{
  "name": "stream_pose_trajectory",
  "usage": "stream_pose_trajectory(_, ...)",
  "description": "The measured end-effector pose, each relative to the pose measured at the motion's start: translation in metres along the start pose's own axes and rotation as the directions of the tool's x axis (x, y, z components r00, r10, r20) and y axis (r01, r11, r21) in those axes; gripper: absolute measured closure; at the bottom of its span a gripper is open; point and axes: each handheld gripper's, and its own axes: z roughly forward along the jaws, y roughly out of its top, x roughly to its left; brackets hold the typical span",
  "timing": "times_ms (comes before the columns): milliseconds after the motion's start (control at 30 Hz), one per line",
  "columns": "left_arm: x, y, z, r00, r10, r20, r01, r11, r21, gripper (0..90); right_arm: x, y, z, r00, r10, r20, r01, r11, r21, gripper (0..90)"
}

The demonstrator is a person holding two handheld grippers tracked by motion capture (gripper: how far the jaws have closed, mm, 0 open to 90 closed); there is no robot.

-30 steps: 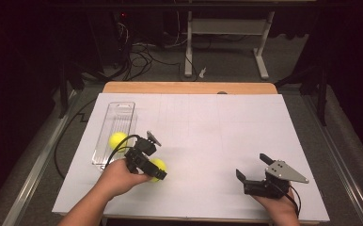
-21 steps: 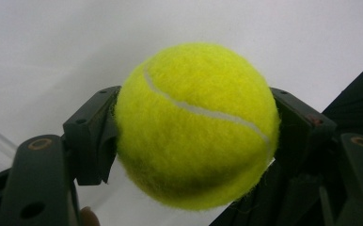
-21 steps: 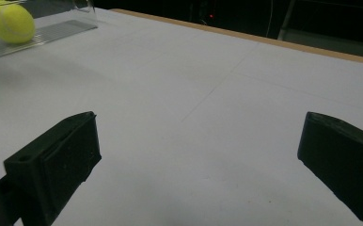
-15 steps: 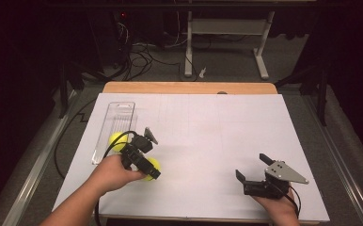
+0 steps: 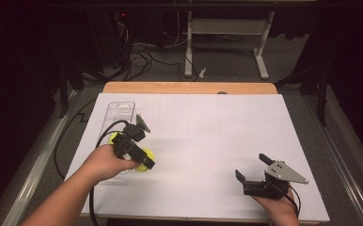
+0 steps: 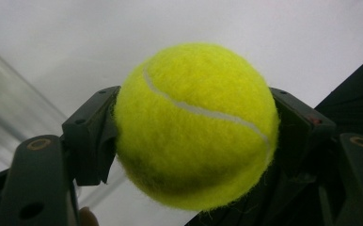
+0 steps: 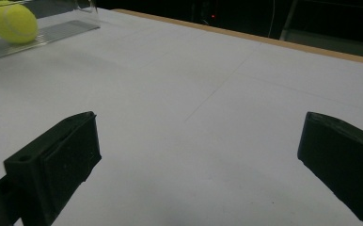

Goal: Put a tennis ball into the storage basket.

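L tool clamped on ball, beside tray; R tool wide open, nothing in it, over worktop.

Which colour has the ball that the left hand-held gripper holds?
The tennis ball is bright yellow-green with a curved white seam, clearest in the left gripper view.

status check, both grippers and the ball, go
Left gripper shut on tennis ball. Right gripper open, nothing between its jaws. Second ball sits in clear tube. Nothing in the way.
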Motion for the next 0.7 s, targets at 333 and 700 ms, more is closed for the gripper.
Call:
stream_pose_trajectory(333,0.010,-0.003,-0.018,0.9995,-0.025,-0.020,0.025,0.9996,-0.011,27.0,0.000,0.000,0.000,1.0000,-0.001,0.000,0.001,1.0000,-0.001,0.4)
stream_pose_trajectory(700,0.032,-0.012,-0.029,0.9962,-0.080,-0.035,0.079,0.9967,-0.017,27.1,0.000,0.001,-0.001,1.0000,0.000,0.003,0.000,1.0000,-0.004,0.4)
